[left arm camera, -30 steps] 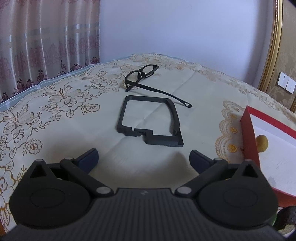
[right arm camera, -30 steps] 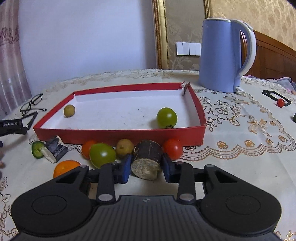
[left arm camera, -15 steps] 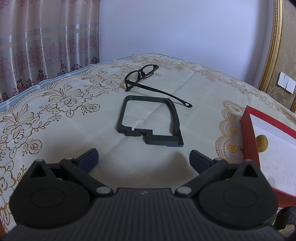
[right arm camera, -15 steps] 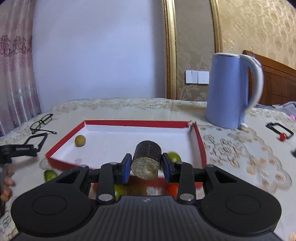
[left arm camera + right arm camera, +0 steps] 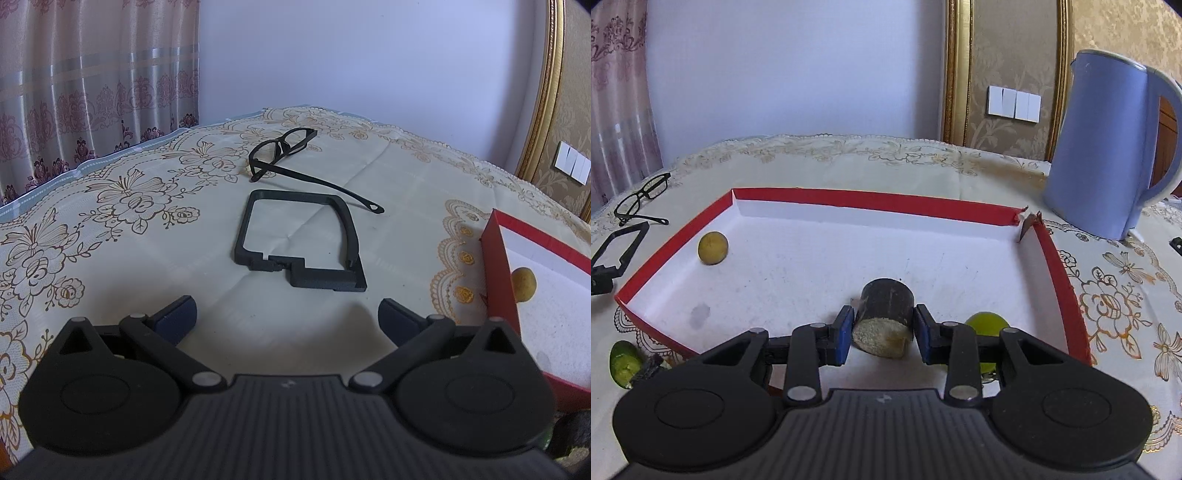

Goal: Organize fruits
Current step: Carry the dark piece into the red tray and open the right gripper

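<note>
My right gripper is shut on a short dark cane piece with a pale cut end, held over the near middle of the red tray with a white floor. A small yellow fruit lies in the tray's far left; it also shows in the left wrist view. A green fruit sits in the tray behind my right finger. A cut green fruit lies on the cloth outside the tray's left corner. My left gripper is open and empty over the tablecloth, left of the tray.
A blue kettle stands behind the tray's right corner. Black glasses and a black plastic frame lie on the cloth ahead of my left gripper. The table ends at the curtain and the wall.
My right gripper lifted the cane piece off the cloth in front of the tray and carried it forward over the tray floor. The left gripper has barely moved.
</note>
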Tool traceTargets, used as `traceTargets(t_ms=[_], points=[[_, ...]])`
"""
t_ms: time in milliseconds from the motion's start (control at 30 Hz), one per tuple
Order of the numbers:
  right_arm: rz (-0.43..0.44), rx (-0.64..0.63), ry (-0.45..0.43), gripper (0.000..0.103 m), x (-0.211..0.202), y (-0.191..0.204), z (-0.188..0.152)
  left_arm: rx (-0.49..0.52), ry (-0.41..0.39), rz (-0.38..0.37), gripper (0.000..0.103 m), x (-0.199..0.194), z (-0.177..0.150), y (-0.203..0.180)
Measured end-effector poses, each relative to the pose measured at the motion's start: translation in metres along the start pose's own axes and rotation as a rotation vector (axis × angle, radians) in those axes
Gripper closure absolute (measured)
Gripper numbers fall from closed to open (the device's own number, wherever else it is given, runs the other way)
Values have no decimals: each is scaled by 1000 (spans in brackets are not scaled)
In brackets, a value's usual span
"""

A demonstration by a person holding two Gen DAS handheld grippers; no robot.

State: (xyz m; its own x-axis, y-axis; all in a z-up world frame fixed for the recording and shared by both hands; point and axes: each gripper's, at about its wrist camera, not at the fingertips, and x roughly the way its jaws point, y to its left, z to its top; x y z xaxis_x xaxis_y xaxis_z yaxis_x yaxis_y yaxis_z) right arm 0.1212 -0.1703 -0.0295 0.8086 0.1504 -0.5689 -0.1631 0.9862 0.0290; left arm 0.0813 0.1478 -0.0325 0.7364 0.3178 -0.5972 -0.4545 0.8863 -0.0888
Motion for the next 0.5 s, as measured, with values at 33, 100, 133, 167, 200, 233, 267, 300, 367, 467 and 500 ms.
traceTargets(t_ms=[33,100,133,167,200,233,267,300,367,467,500], points=[[2,3,1,67,-1,-1,0,1,1,1,0,0,0,0],[6,12,-19,53,-8,-3,0,0,0,1,0,0,0,0],[0,10,-33,48,-14,-4,0,0,0,0,0,0,0,0],[-13,5,-54,39,-22,-6,-2,1,1,1,0,0,0,0],[-29,1,-82,30,-35,-8,-4,1,0,1,0,0,0,0],[-50,-1,-112,26,-47,-11,-8,1,0,1,0,0,0,0],[-81,-4,-148,21,-62,-15,-14,1,0,1,0,0,0,0],[-114,-3,-174,19,-74,-20,-19,1,0,1,0,0,0,0],[-178,25,-216,18,-97,-36,-33,2,1,2,0,0,0,0],[-293,118,-209,18,-114,-69,-52,1,1,1,0,0,0,1],[-336,152,-188,18,-114,-82,-58,1,0,1,0,0,0,0]])
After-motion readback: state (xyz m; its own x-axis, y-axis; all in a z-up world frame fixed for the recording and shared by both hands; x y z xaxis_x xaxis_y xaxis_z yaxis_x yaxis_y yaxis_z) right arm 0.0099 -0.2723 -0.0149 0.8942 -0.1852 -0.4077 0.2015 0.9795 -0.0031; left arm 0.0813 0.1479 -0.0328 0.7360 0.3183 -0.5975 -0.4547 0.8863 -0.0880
